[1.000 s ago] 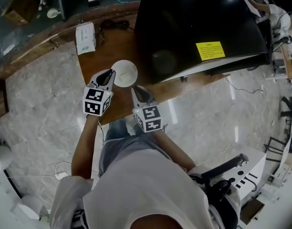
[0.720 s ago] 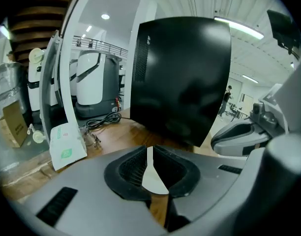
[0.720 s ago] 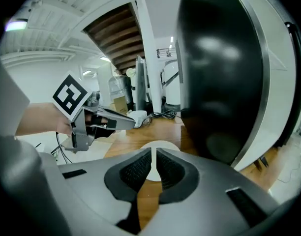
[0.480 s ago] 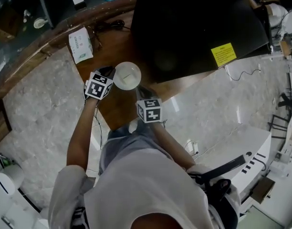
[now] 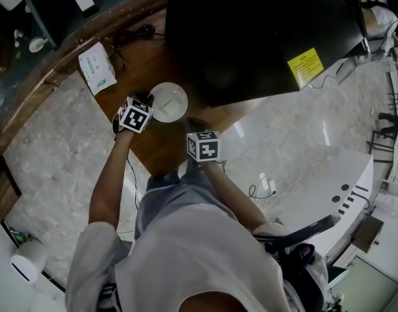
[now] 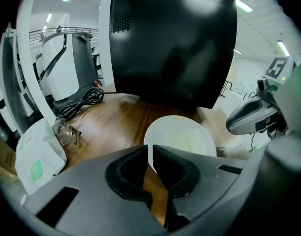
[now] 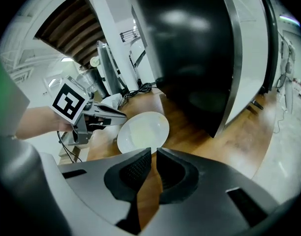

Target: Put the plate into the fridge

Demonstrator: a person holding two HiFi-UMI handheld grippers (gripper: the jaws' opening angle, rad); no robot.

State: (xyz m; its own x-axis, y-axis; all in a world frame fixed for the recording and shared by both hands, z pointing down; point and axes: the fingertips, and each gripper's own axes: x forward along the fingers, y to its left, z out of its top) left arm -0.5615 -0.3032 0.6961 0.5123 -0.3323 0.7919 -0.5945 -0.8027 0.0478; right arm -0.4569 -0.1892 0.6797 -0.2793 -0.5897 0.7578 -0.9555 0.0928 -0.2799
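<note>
- Left gripper: the jaws are closed down to a thin slit. The near rim of the white plate is pinched between the pads, and the rest of the plate reaches straight ahead of the tips.
- Right gripper: the jaws are drawn together with nothing between them. The plate lies just beyond its tips, untouched.
- The black fridge is seen ahead of both grippers, past the plate.
- A wooden platform lies beneath both; whether the plate rests on it cannot be told.
- Against a second ago, the plate is kept in the same left-hand pinch and the right jaws are unchanged. Both grippers are seen smaller and rolled in the head view, lowered toward the wood.
</note>
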